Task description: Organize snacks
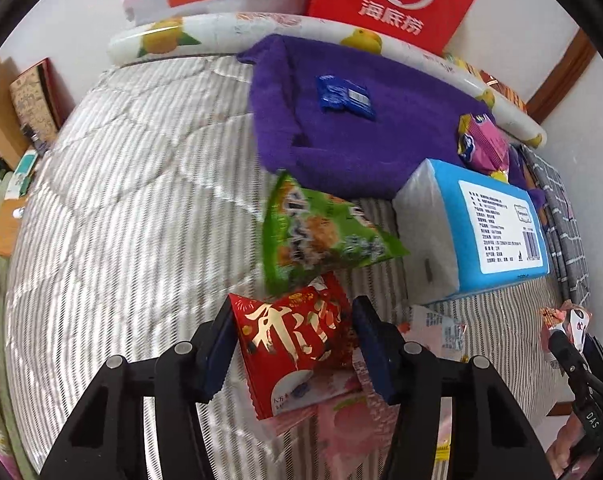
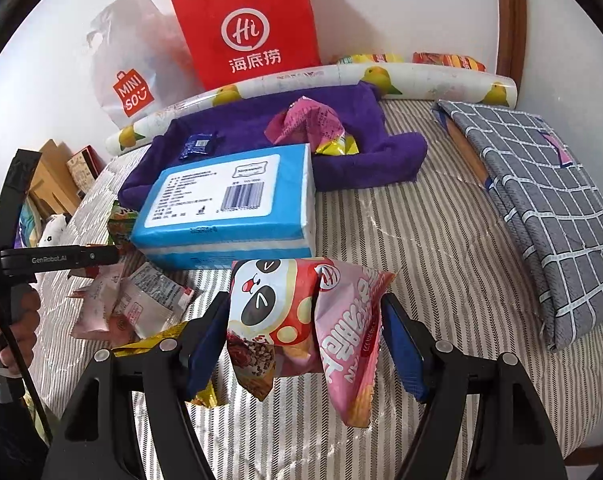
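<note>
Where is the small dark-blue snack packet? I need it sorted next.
The small dark-blue snack packet lies on the purple towel, beyond the blue tissue pack, near the lemon-print roll.

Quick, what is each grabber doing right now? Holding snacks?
Left gripper: closed on the red snack packet.
Right gripper: closed on the panda snack packet and the pink snack packet together.
</note>
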`<state>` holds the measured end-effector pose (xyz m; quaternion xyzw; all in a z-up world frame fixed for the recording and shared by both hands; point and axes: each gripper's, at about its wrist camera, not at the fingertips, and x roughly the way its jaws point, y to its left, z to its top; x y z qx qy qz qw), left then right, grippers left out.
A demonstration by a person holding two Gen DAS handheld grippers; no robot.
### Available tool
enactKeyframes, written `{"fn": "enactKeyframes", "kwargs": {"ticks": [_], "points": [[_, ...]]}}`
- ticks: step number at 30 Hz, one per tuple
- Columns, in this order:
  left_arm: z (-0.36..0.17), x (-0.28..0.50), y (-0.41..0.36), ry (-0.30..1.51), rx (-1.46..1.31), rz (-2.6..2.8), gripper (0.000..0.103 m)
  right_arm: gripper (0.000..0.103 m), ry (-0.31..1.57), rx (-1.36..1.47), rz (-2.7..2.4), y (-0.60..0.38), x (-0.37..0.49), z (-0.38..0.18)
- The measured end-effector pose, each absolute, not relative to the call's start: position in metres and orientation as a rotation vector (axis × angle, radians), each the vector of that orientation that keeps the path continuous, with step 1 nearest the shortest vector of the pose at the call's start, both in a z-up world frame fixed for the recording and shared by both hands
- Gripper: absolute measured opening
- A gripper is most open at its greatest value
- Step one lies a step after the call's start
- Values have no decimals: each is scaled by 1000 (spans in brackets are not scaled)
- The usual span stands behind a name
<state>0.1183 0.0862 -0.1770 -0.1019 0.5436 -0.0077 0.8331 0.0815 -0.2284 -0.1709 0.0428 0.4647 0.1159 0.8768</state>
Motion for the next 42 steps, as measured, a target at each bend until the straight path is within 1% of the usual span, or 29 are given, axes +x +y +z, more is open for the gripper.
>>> {"fn": "enactKeyframes", "kwargs": {"ticks": [6,12,42], "points": [[-168,99,110,1129,-256,12,54,73,951,89,233,-228,73,-159],[-151,83,115,1086,-274,4,54,73,936,82,218,-226,63,-146],[-82,43,45,957,-238,-191,54,73,782,92,236,-232,18,-68]]}}
